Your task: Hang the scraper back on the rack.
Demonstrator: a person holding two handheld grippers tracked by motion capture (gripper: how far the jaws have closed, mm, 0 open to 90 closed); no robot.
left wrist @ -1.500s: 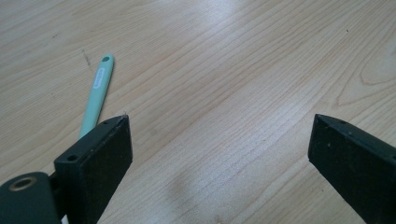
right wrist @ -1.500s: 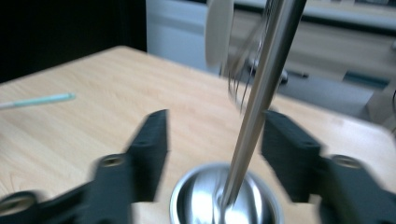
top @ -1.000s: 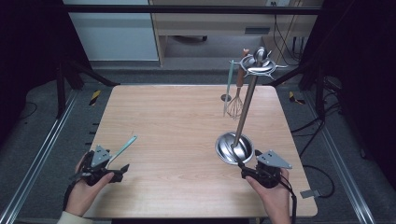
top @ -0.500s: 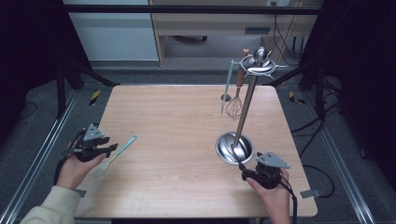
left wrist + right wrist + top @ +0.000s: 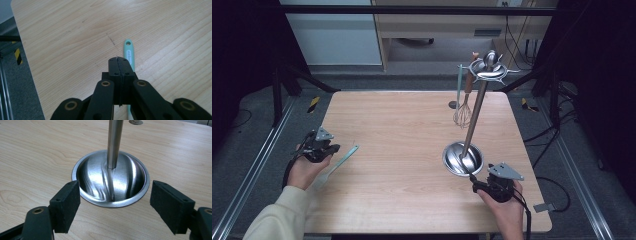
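Observation:
A teal spatula (image 5: 340, 159) lies flat on the wooden table (image 5: 402, 125) near its left edge. My left gripper (image 5: 332, 148) is shut just above it with nothing between the jaws. In the left gripper view the shut gripper (image 5: 117, 60) sits beside the spatula's handle (image 5: 129, 53), whose hang hole points away. A steel utensil stand (image 5: 475, 112) rises from a round dished base (image 5: 462, 159) at the right. My right gripper (image 5: 482, 184) is open just in front of that base (image 5: 111, 178), and its pads (image 5: 65, 203) are apart from the rim.
From the stand's top hooks (image 5: 490, 70) hang a wire whisk (image 5: 463, 114), a teal utensil (image 5: 459, 85) and a wooden-handled tool (image 5: 470, 75). A small round object (image 5: 453, 105) lies on the table behind the stand. Black frame bars run past both table sides.
My left hand has moved from the front of the table out to the left and farther back, then slightly right over the spatula. The spatula, the stand and my right gripper stayed put.

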